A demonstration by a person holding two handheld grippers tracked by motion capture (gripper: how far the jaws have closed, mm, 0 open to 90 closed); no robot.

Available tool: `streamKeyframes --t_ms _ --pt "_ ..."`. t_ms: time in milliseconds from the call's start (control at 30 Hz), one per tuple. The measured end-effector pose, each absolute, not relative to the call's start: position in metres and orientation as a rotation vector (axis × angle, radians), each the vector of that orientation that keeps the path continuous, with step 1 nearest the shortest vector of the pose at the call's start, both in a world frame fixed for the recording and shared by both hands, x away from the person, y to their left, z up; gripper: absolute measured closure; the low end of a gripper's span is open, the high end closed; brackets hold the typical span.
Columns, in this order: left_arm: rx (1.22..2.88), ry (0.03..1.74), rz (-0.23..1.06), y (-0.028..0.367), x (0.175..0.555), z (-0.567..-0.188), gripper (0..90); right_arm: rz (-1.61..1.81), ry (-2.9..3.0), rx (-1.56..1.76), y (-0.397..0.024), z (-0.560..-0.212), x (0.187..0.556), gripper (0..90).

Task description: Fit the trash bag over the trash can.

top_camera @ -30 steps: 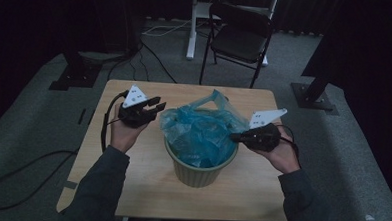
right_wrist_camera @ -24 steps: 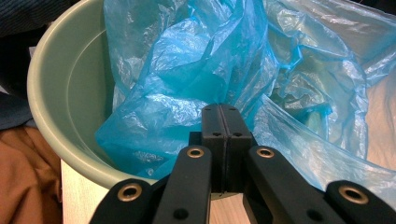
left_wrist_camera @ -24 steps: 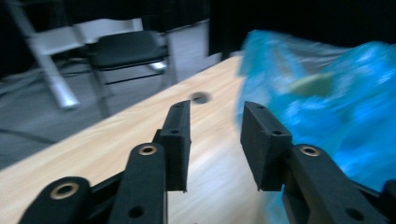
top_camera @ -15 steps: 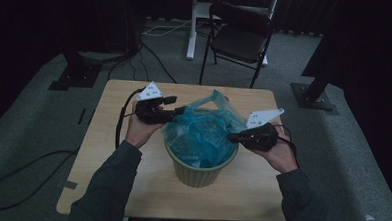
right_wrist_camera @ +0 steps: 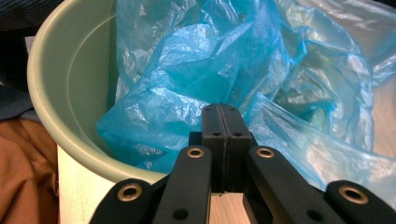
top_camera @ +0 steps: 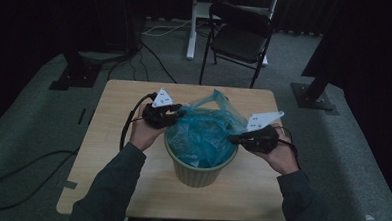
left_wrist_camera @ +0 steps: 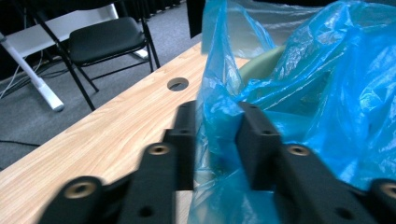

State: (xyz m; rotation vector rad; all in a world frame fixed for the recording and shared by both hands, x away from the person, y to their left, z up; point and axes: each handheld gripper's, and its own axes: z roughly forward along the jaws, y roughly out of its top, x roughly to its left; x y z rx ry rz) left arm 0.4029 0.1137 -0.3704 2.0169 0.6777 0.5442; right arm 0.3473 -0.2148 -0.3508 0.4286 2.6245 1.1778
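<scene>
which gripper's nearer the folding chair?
Left. The left gripper sits at the bag's far-left edge, closer to the folding chair; the right gripper is lower, at the bin's right rim.

Black folding chair (top_camera: 239, 40), floor cables (top_camera: 151, 53), white stand leg (top_camera: 191, 25)

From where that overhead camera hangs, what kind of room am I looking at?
Probably a recording studio or lab, not a home. Dark curtains ring a grey carpeted floor, stand bases and loose cables lie about, and one small wooden table holds a green bin lined with a blue bag.
</scene>
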Motion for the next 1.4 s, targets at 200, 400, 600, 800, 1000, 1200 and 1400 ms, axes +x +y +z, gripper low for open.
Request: streamKeyframes --t_ms 200,400,600,800,1000,1200,1400 --pt "1.979 0.746 0.576 0.122 0.406 -0.369 84.3 1.159 2.622 0.431 -0.221 -0.352 0.346 90.0" --pt "1.939 0.850 0.584 0.138 0.412 -0.371 84.9 1.164 2.618 0.436 -0.226 -0.352 0.345 90.0" --pt "1.942 0.843 0.577 0.137 0.411 -0.373 83.2 1.199 2.591 0.459 -0.229 -0.348 0.347 82.3" --pt "1.933 0.821 0.579 0.134 0.408 -0.371 77.4 1.293 2.452 0.557 -0.231 -0.334 0.354 69.0" --pt "1.908 0.819 0.581 0.136 0.402 -0.366 64.3 1.277 2.375 0.668 -0.228 -0.336 0.364 67.0" --pt "1.895 0.768 0.572 0.134 0.389 -0.363 54.1 1.199 2.451 0.653 -0.219 -0.346 0.365 58.1" --pt "1.895 0.694 0.570 0.133 0.374 -0.364 47.1 1.156 2.468 0.686 -0.217 -0.350 0.369 57.3"
